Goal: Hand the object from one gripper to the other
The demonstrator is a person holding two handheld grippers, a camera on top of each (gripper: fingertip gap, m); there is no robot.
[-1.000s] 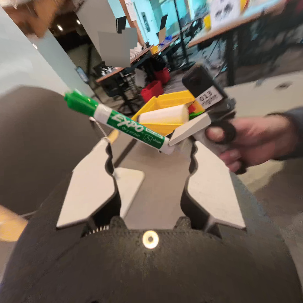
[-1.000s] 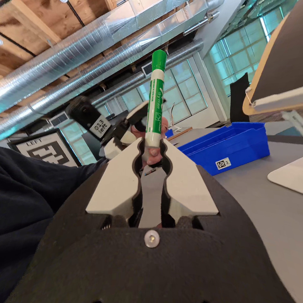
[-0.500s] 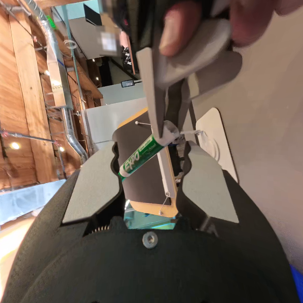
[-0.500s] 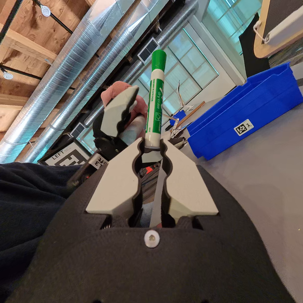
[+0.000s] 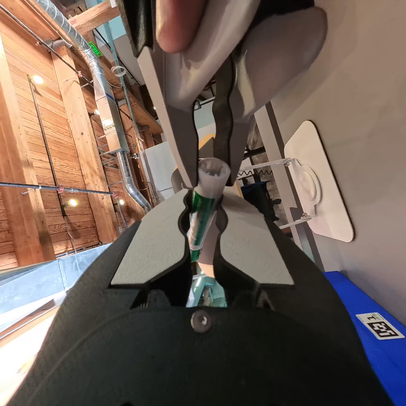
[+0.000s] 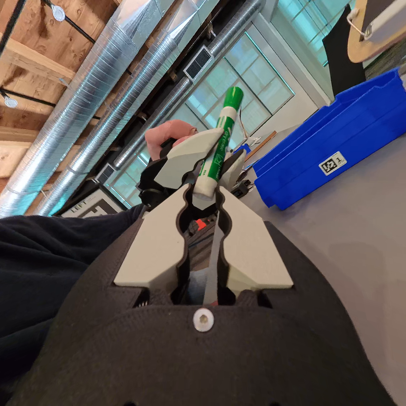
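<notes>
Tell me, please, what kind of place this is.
Probably a workshop or lab in a loft-style building: bare metal ducts run under wooden ceiling beams, and a tagged blue bin sits on a grey table.

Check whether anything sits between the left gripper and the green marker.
Nothing visible does. The left gripper is shut on the marker, its fingers touching the barrel on both sides. The right gripper only flanks the marker's white end, with slight gaps at its tips, so it looks open.
</notes>
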